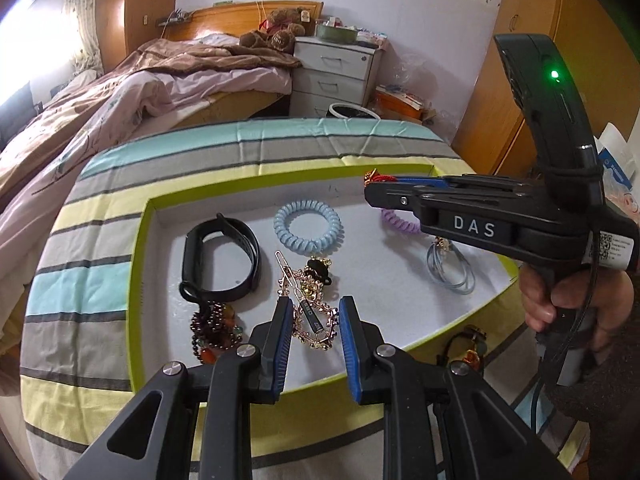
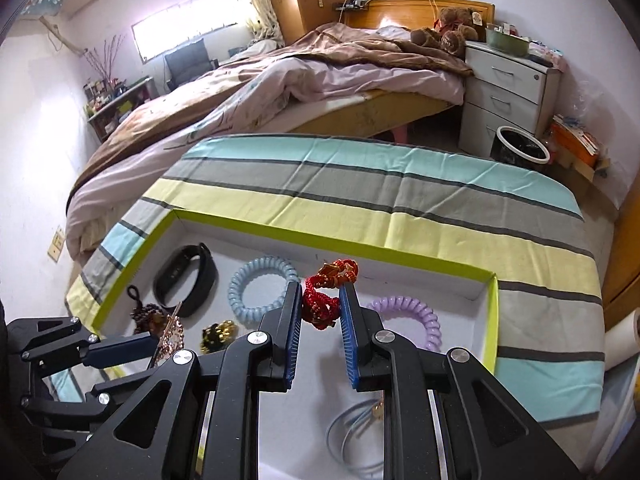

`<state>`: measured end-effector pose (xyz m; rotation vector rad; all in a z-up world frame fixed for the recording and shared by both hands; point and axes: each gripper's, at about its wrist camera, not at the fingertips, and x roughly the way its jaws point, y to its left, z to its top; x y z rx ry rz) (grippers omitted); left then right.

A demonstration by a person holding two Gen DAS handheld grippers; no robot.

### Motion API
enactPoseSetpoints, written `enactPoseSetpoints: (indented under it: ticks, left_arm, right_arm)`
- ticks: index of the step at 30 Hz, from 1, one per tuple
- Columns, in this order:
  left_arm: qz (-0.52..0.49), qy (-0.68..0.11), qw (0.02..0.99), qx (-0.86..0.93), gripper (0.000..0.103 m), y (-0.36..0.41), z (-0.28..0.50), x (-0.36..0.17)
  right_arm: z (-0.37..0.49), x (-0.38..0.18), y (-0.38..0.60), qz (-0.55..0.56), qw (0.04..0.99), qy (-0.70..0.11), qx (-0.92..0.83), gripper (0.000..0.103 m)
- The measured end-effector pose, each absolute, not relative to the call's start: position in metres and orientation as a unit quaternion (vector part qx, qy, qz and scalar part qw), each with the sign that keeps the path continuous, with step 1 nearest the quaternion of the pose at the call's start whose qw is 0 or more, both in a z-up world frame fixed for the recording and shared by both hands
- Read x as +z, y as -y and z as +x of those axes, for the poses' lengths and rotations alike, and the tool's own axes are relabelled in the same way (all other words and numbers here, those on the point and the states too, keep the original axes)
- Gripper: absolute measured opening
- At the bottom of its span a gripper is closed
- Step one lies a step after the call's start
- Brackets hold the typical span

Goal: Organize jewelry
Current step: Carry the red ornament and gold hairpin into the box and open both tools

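red braided bracelet (image 2: 320, 300) stands lengthwise between right hand-held gripper (image 2: 320, 312) fingers.

In the left wrist view, the right gripper (image 1: 370, 188) covers most of the purple coil hair tie (image 1: 394, 222) and red braided bracelet (image 1: 376, 178). The right wrist view's grey-blue hair ties (image 2: 352, 440) pass behind the gripper (image 2: 320, 308) frame. Whether the bracelet is pinched cannot be told.

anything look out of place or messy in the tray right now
One piece sits outside the tray: a dark strap item with gold and orange parts lies on the striped cloth beyond the near edge. Inside, the gold chain, a gold hairpin and a dark beaded bracelet are bunched together, unlike the hair ties lying apart.
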<state>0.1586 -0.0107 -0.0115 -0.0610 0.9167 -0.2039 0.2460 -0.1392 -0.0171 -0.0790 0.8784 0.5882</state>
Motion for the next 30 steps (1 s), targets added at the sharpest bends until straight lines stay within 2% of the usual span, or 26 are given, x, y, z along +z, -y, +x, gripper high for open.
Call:
enactPoseSetpoints:
  ticks: [7, 30]
  left_arm:
    - [-0.033, -0.453, 0.886, -0.097, 0.024, 0.009, 0.168, -0.020]
    - [-0.045, -0.461, 0.880, -0.103, 0.024, 0.006, 0.173, -0.029]
  right_arm:
    - [0.254, -0.032, 0.133, -0.056, 0.851, -0.443, 0.277, 0.020]
    - [0.256, -0.038, 0.127, -0.075, 0.847, -0.452, 0.270, 0.020]
